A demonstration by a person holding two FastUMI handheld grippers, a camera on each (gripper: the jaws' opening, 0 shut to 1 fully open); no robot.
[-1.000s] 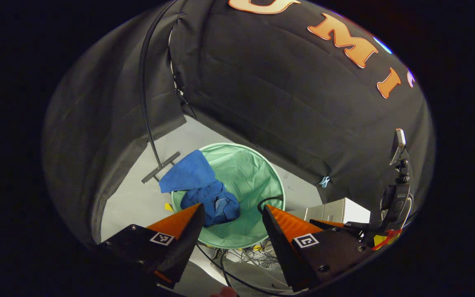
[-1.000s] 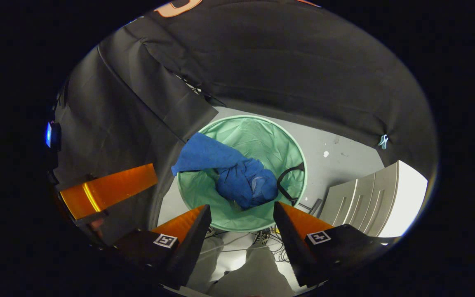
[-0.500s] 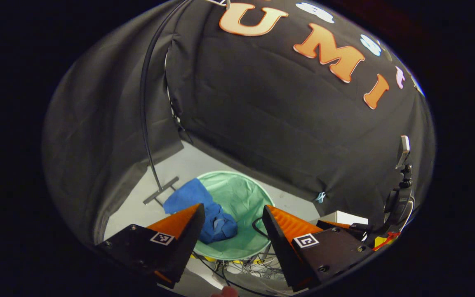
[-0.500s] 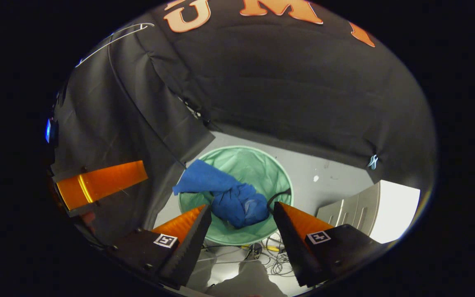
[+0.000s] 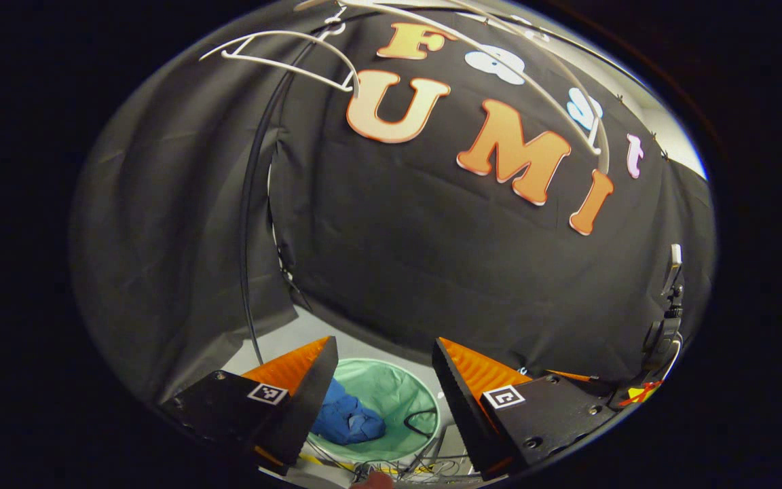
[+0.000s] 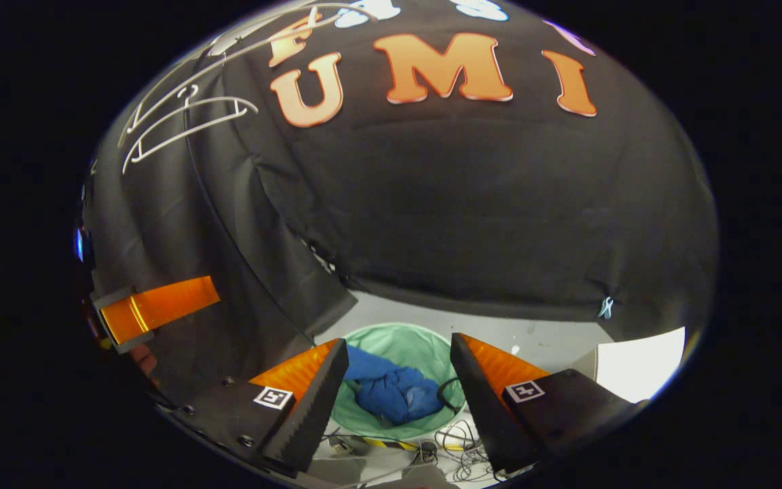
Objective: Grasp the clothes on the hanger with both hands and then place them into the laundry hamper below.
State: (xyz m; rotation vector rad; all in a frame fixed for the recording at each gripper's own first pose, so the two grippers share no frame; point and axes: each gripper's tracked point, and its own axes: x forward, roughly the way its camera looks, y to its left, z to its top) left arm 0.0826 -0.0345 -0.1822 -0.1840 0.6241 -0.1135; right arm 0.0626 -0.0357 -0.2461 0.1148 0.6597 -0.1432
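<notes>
Black cloth hangs behind everything I can see from my station, with pale floor [image 6: 554, 336] below it; my left tool [image 5: 383, 390] stands with its fingers spread wide and nothing between them, and my right tool [image 6: 398, 401] is likewise wide apart and empty; past the left tool's fingers, in the left gripper view, lies the green laundry hamper [image 5: 398, 390] on the floor, and the blue clothes [image 5: 347, 421] sit crumpled inside it, toward one side of the bowl; the right gripper view shows the same blue heap [image 6: 391, 394] in the hamper [image 6: 418, 339], one flap reaching toward the rim; as a bundle it has no clear heading, though I judge its long axis runs from that flap across to the bunched end; white hangers [image 5: 282, 58] hang bare high up on the rack; I judge the placing done; what could go wrong is the flap near the rim sliding out, or loose cables [image 6: 455, 438] by the hamper's foot catching a tool.
</notes>
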